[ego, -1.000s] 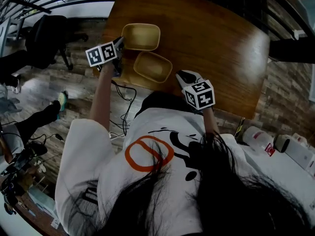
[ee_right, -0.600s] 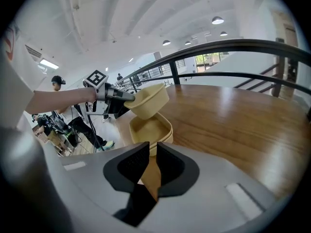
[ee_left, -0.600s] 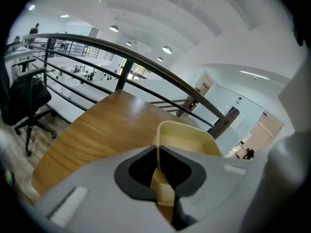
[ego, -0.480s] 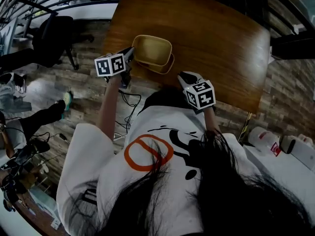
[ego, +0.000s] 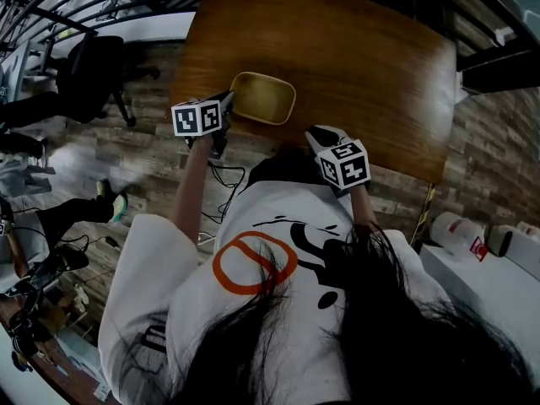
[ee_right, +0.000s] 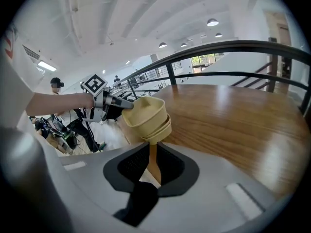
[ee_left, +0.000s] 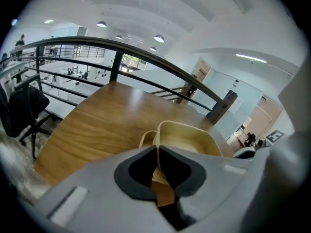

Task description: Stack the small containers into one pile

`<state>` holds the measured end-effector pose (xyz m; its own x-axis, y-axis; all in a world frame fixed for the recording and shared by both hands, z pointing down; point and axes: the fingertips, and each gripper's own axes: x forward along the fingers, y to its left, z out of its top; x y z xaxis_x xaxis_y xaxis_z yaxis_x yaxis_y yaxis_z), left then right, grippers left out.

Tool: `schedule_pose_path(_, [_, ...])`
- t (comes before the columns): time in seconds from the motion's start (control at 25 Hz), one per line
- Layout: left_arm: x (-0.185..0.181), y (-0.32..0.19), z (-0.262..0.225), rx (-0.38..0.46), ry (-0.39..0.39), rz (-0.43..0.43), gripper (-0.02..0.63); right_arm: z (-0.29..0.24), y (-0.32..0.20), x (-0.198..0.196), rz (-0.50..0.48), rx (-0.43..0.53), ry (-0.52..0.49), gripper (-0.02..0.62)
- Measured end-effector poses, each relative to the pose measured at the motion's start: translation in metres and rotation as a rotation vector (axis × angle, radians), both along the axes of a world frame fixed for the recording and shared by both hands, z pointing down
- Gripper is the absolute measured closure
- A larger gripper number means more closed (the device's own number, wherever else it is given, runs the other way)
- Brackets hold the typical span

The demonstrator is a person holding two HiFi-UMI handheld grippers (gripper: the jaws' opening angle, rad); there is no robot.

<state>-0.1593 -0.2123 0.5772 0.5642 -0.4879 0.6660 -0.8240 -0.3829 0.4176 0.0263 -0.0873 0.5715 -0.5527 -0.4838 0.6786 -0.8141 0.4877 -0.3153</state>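
**pilewatcher:** ok, starting closest to the camera, what's what?

**deskgoblin:** The bottom of the head view is mostly a white shirt (ego: 253,251) with an orange ring printed on it. Both arms reach out to the near edge of the worktop (ego: 363,66). The right claw (ee_right: 151,154) hangs just over that edge with its jaws a narrow slit apart. All I see through the slit is wood grain, so nothing's in it.

**pilewatcher:** and the left claw?

**deskgoblin:** The left claw (ee_left: 156,152) is pinching the near rim of the top container (ee_left: 187,142), with the thin beige wall sandwiched right between the pads. From the right gripper view, it comes in from the left side of the pile.

**pilewatcher:** so where's that container sitting?

**deskgoblin:** It's nested inside the lower container (ee_right: 158,129), close to the worktop's front edge and just beside the left claw. The right claw is a bit further off. The top one looks slightly tilted and stands proud of the lower one, but with the fisheye I wouldn't swear to the tilt.

**pilewatcher:** anything behind it?

**deskgoblin:** The worktop runs on to its far edge, where a dark railing (ee_left: 146,57) curves past. A black office chair (ego: 89,66) stands on the plank floor (ego: 126,154) off to the left. Round ceiling lights show way up top.
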Motion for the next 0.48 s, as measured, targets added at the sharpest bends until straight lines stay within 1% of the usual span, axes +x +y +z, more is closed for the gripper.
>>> schedule_pose_path(0.12, [-0.002, 0.003, 0.008, 0.002, -0.072, 0.022, 0.595, 0.001, 0.004, 0.002, 0.007, -0.001, 0.001, 0.523])
schedule_pose_path(0.16, [-0.003, 0.004, 0.01, 0.004, -0.085, 0.023, 0.595, 0.001, 0.005, 0.002, 0.007, -0.001, 0.001, 0.523])
schedule_pose_path(0.32, [-0.005, 0.001, 0.01, 0.003, -0.069, 0.0, 0.595, 0.002, 0.011, 0.004, 0.011, -0.008, 0.0, 0.523])
schedule_pose_path(0.48, [-0.003, -0.005, 0.011, 0.005, -0.074, 0.001, 0.595, 0.004, 0.016, 0.005, 0.007, -0.015, 0.004, 0.523])
